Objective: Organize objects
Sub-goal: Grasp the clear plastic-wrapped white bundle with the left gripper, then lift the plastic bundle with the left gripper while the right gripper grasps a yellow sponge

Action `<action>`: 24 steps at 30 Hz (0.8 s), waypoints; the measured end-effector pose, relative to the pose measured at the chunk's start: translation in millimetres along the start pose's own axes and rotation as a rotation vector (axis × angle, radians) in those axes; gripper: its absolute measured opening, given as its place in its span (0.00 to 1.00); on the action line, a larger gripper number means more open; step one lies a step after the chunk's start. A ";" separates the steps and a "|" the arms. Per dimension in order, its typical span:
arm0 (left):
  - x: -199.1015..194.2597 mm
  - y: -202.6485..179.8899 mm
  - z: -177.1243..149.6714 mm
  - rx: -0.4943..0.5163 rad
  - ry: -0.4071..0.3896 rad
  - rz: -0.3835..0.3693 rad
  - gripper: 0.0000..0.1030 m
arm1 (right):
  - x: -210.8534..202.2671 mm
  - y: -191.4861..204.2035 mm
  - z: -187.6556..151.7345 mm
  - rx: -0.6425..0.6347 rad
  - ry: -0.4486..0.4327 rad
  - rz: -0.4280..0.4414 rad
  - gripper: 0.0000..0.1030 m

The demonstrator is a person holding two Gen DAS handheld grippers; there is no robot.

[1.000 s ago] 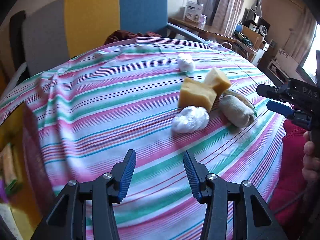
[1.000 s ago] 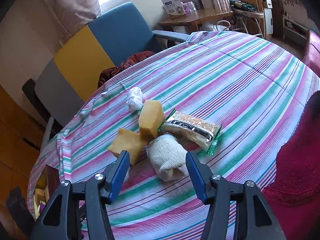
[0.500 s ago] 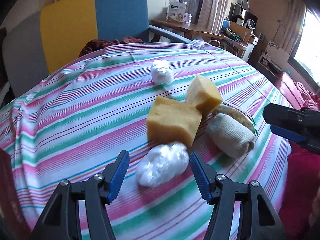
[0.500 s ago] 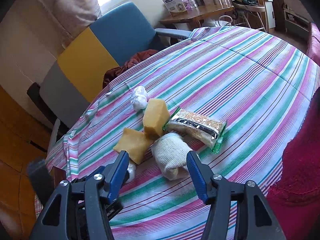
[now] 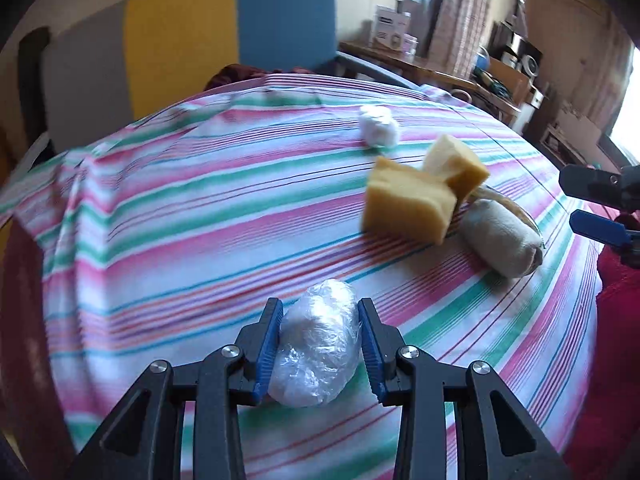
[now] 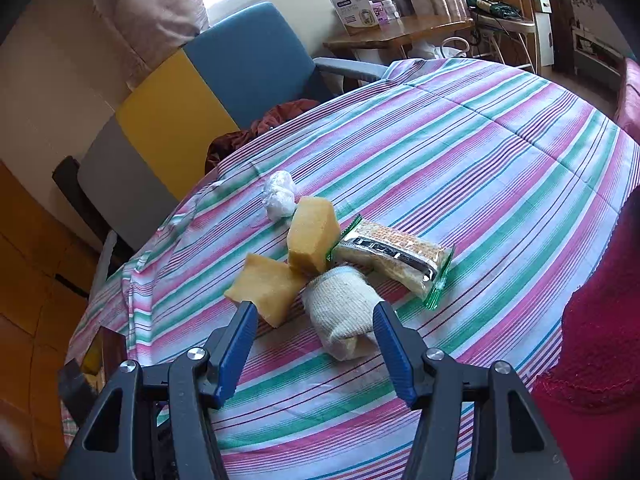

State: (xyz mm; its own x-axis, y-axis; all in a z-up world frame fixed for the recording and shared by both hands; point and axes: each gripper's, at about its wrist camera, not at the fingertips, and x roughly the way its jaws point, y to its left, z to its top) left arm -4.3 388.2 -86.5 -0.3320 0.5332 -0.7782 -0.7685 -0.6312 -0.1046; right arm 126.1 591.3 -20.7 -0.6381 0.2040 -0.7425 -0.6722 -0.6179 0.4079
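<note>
- Since half a second ago the left gripper [image 5: 319, 344] has closed in on the plastic-wrapped ball [image 5: 316, 344] and drawn it away from the sponges; the ball, which lay against the nearer sponge, is now well apart from it, near the table's close edge.
- Both blue pads [image 5: 267, 346] of the left gripper press the ball's sides, so it is clamped on the ball. Whether the ball is lifted off the striped tablecloth [image 5: 200, 216] or resting on it cannot be told.
- The right gripper [image 6: 312, 344] is spread wide with nothing between its fingers, hovering low over the cloth.
- Just beyond its fingertips lies a rolled cream sock [image 6: 344, 316], closer to the right finger.
- To the sock's left sits a yellow sponge [image 6: 264, 288], touching a second sponge [image 6: 314, 236] that stands tilted behind it.
- To the sock's right, a snack packet [image 6: 394, 258] with green edges lies flat, one end meeting the tilted sponge.
- Behind the sponges sits a small white wrapped bundle [image 6: 279, 196], just beside the tilted one.
- Past the table edge is a chair [image 6: 224, 80] with grey, yellow and blue panels, a dark red cloth [image 6: 272, 120] heaped on its seat.
- Farthest off, a wooden side table [image 6: 396, 34] holds a white box.
</note>
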 end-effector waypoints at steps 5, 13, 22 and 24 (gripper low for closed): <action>-3.7 13.9 -12.2 -0.023 -0.013 0.004 0.37 | 3.2 3.1 -1.1 -0.019 0.011 -0.025 0.59; -3.4 14.3 -16.2 -0.020 -0.040 -0.002 0.37 | 11.2 8.9 -2.5 -0.051 0.052 -0.061 0.59; -3.4 18.3 -17.6 -0.039 -0.051 -0.027 0.37 | 24.0 20.4 15.4 -0.091 0.114 -0.085 0.59; -3.2 17.8 -17.5 -0.038 -0.052 -0.027 0.37 | 29.5 26.3 27.8 -0.102 0.102 -0.103 0.59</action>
State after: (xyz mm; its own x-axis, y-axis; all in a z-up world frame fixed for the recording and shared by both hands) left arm -7.3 365.4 -96.6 -0.3400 0.5784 -0.7415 -0.7565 -0.6366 -0.1497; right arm 79.2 602.1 -17.1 -0.5229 0.1949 -0.8298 -0.6868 -0.6729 0.2748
